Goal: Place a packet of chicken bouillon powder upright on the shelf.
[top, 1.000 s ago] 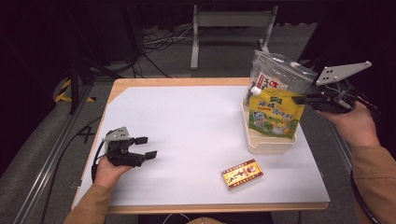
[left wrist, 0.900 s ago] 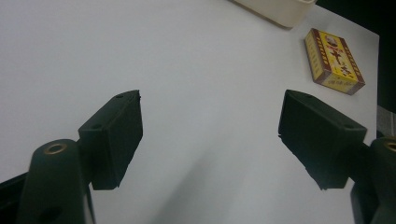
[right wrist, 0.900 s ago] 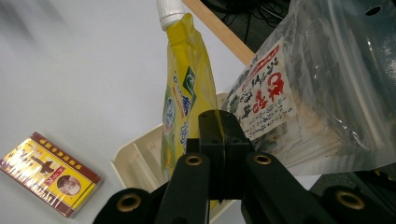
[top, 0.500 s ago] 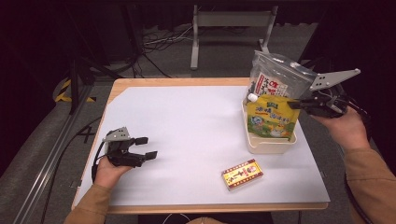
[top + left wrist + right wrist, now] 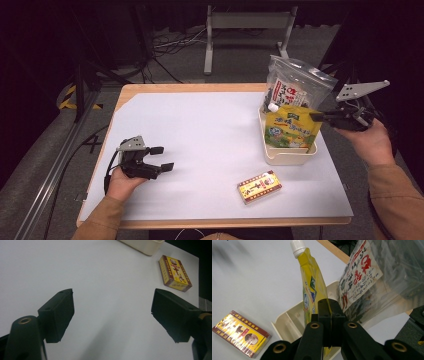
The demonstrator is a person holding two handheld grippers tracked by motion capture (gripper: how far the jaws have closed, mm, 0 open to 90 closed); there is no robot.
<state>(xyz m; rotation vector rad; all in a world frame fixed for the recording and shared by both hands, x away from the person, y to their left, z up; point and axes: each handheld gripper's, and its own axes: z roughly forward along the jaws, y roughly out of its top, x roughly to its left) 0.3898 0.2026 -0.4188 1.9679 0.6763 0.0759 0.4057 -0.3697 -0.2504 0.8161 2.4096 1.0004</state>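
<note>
White tabletop [image 5: 210, 135], cream tray [image 5: 290, 156] with clear bag [image 5: 295, 85], right tool [image 5: 320, 116] clamped on yellow spout pouch [image 5: 292, 127], left tool [image 5: 162, 158] open, empty.

One camera looks down from above the person's side over the whole table [image 5: 200, 130]. Two ride the grippers, close in, low. All three catch the small box [image 5: 259, 187] and cream tray [image 5: 290, 157].
</note>
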